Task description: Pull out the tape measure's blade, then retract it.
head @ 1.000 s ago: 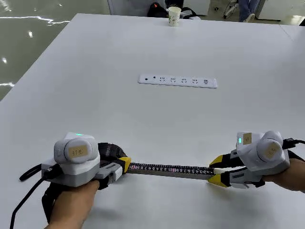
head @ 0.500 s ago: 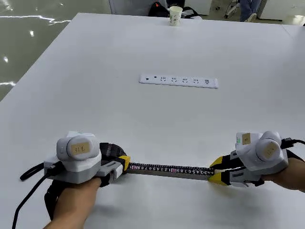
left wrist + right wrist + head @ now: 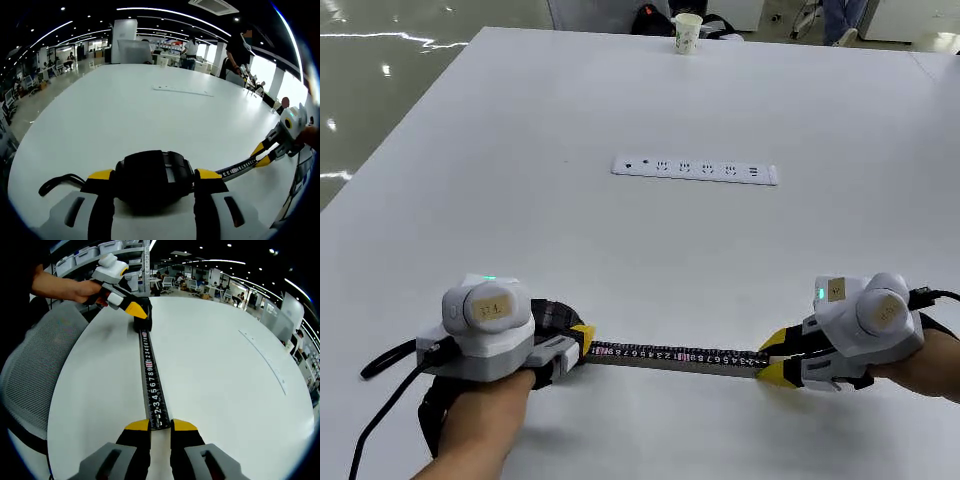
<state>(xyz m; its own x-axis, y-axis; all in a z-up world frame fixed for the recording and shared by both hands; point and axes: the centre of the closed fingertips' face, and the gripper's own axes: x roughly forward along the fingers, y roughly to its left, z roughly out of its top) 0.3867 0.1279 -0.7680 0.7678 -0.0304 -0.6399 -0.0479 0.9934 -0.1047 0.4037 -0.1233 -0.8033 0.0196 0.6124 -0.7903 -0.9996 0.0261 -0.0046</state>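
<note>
Unchanged from before: left tool [image 3: 154, 176] grips the tape measure case [image 3: 552, 316], right tool [image 3: 160, 426] pinches the blade [image 3: 150, 375] by its tip (same length drawn out) over the bench [image 3: 720, 100].

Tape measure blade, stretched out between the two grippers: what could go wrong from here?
The right gripper pinches only the very tip of the blade; if it slips, the blade may whip back toward the case and the hand behind it. The case sits between just the yellow tips of the left gripper, so a sideways pull might twist it loose.
</note>
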